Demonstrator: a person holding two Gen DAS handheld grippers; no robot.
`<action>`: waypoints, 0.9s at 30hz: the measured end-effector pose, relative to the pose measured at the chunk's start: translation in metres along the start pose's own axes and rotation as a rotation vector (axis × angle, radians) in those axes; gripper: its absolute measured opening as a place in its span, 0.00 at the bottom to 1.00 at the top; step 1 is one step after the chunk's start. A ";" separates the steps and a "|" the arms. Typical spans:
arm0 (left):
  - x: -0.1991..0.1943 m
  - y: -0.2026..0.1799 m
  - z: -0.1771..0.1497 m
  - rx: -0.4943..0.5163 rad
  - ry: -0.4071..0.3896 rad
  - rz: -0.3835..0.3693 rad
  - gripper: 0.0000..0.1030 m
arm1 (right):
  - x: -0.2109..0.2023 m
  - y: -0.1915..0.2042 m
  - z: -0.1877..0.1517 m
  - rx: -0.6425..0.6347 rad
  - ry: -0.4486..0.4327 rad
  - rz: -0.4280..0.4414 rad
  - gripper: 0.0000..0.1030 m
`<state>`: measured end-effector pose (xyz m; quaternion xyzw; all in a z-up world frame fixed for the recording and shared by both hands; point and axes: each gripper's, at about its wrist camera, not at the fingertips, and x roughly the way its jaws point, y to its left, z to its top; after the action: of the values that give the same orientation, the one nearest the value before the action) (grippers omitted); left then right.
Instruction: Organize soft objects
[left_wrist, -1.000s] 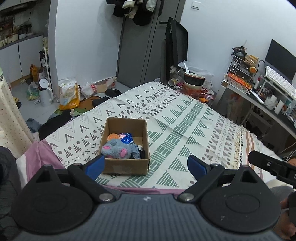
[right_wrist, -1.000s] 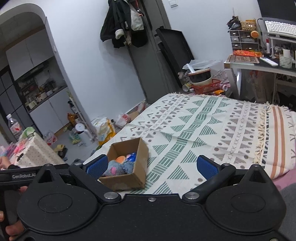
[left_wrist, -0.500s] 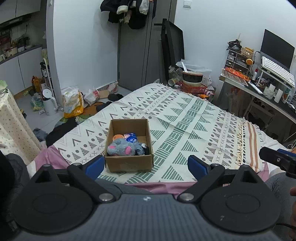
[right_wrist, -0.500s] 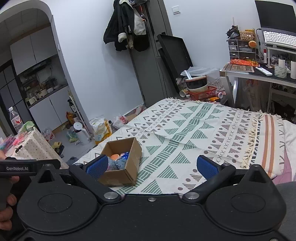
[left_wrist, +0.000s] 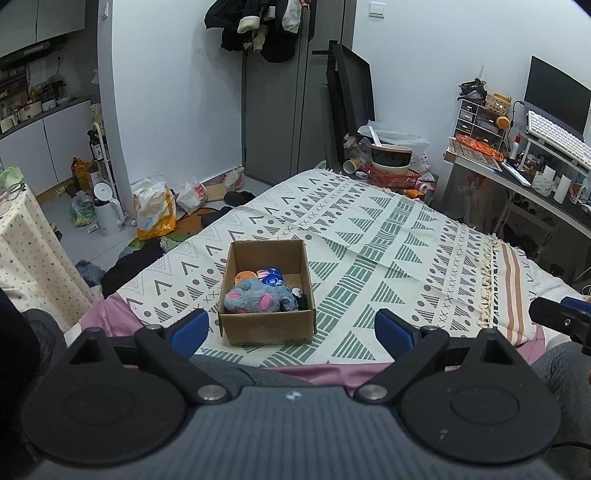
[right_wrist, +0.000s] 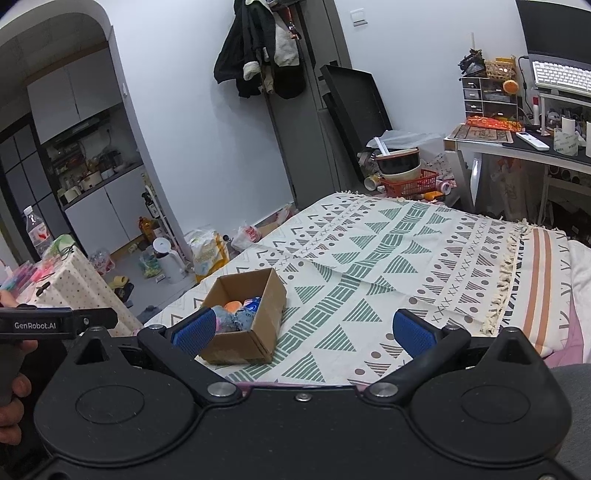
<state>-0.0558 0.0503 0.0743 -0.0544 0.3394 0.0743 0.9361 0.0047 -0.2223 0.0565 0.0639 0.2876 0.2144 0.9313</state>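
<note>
A brown cardboard box (left_wrist: 266, 326) (right_wrist: 258, 341) sits near the bed's front edge on the patterned blanket (left_wrist: 388, 236) (right_wrist: 388, 258). Inside it lie a grey plush mouse with pink ears (left_wrist: 251, 297) (right_wrist: 231, 319), an orange item (left_wrist: 246, 275) and a blue packet (left_wrist: 271, 277). My left gripper (left_wrist: 291, 330) hangs open, back from the box, with nothing between its blue pads. My right gripper (right_wrist: 303, 330) is also open and holds nothing; the box lies ahead at its left finger (right_wrist: 195, 328).
A desk (left_wrist: 535, 188) with a keyboard and monitor stands at the right. A red basket with bowls (left_wrist: 391, 170) sits past the bed's far end. Bags and a white kettle (left_wrist: 107, 210) litter the floor at left. A dotted cloth-covered table (left_wrist: 26, 251) is near left.
Both grippers have pulled back and risen from the bed, so the box looks smaller and farther. Both stay open, and the box's contents have not moved.
</note>
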 end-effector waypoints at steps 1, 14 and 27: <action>0.000 0.000 0.000 -0.001 0.000 0.000 0.93 | 0.000 0.001 0.000 -0.004 0.000 0.001 1.00; -0.001 0.003 0.000 -0.022 0.008 -0.013 0.93 | -0.002 0.001 -0.001 0.001 0.002 -0.006 1.00; 0.000 0.002 -0.002 -0.023 0.009 -0.013 0.93 | -0.003 0.001 0.000 -0.006 0.002 -0.004 1.00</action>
<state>-0.0579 0.0522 0.0726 -0.0678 0.3423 0.0720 0.9344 0.0022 -0.2224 0.0584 0.0603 0.2882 0.2133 0.9316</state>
